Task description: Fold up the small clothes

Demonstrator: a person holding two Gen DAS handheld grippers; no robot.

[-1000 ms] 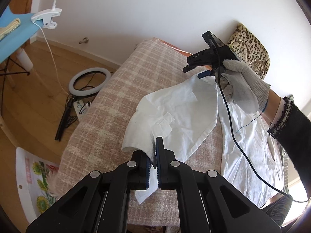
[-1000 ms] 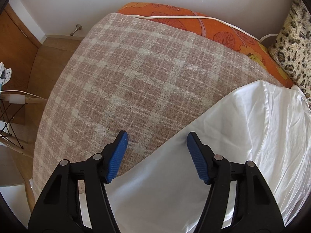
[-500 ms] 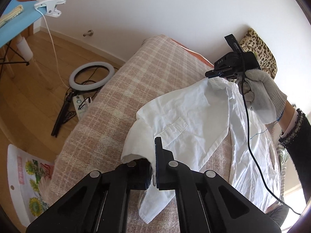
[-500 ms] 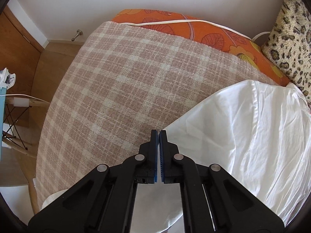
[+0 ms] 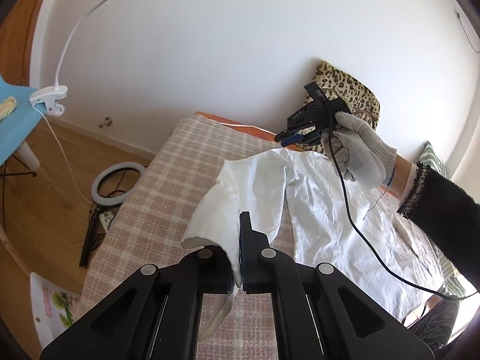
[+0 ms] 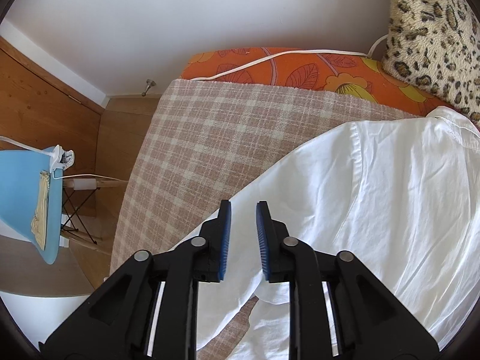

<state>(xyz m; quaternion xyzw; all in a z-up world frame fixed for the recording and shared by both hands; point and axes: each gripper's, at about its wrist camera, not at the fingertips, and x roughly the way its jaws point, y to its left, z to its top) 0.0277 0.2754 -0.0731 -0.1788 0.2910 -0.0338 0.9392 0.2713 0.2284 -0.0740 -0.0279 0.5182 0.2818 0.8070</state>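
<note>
A white shirt (image 5: 327, 210) lies on a pink-and-cream checked blanket (image 5: 168, 180). My left gripper (image 5: 240, 258) is shut on the shirt's near edge and holds that side lifted, the cloth draped over its fingers. In the left wrist view my right gripper (image 5: 295, 139) hangs in a gloved hand above the shirt's far corner, apart from it. In the right wrist view the right gripper (image 6: 243, 234) is partly open and empty, just above the shirt (image 6: 375, 198).
A leopard-print cushion (image 6: 432, 30) and an orange flowered sheet (image 6: 288, 69) lie by the wall. A blue table (image 6: 21, 198) with a clip lamp (image 5: 48, 102) stands left of the bed. A ring light (image 5: 117, 183) lies on the wooden floor.
My right gripper, shut on the shirt's far corner half a second ago, has opened and lifted off it. My left gripper has raised its held edge higher.
</note>
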